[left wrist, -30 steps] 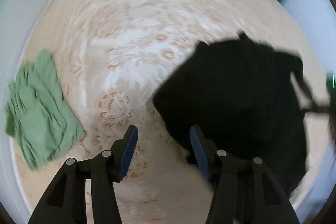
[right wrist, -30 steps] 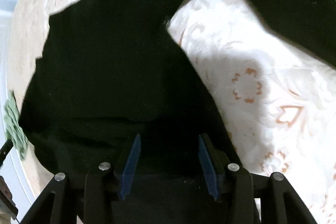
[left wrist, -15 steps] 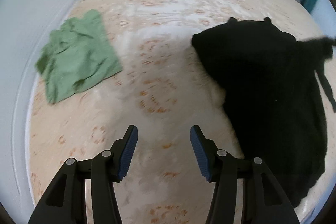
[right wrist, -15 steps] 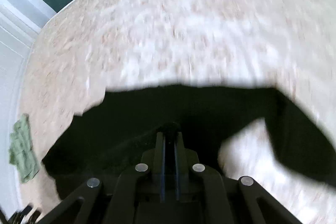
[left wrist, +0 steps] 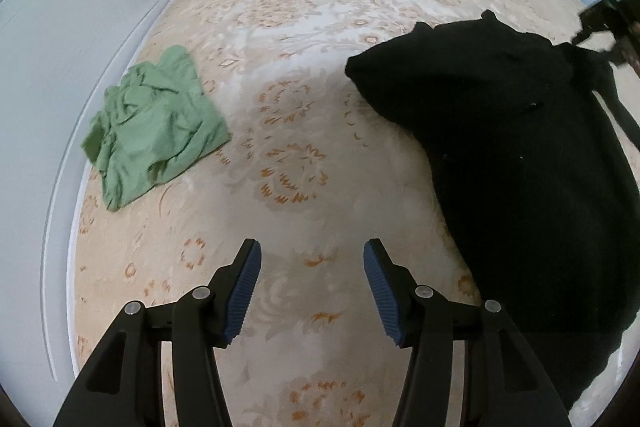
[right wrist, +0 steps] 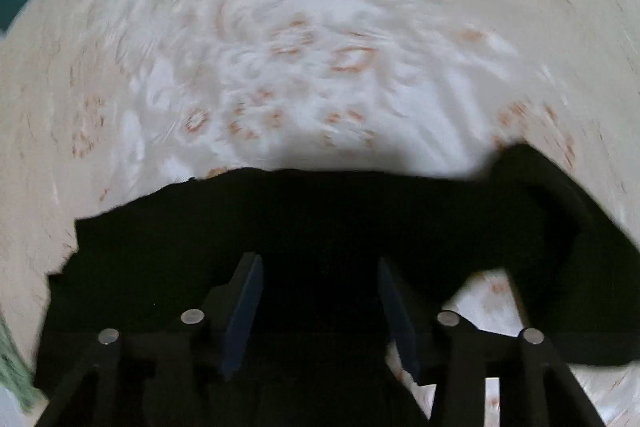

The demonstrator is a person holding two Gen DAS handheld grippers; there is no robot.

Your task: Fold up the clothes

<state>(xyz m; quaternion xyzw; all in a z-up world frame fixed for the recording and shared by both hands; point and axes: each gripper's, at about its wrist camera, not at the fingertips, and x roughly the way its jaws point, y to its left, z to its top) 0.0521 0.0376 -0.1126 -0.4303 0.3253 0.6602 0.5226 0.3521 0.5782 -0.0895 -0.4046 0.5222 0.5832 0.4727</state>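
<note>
The black top lies at the right of the left view. The left claw is half open and empty. The right claw is opening over the top, not pinching it. Next, grab one edge only.

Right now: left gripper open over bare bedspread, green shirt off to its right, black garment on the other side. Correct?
Not quite. In the left wrist view the green shirt lies to the left of the left gripper, not the right. The rest holds: the gripper is open over bare bedspread, and the black garment lies on the other side.
</note>
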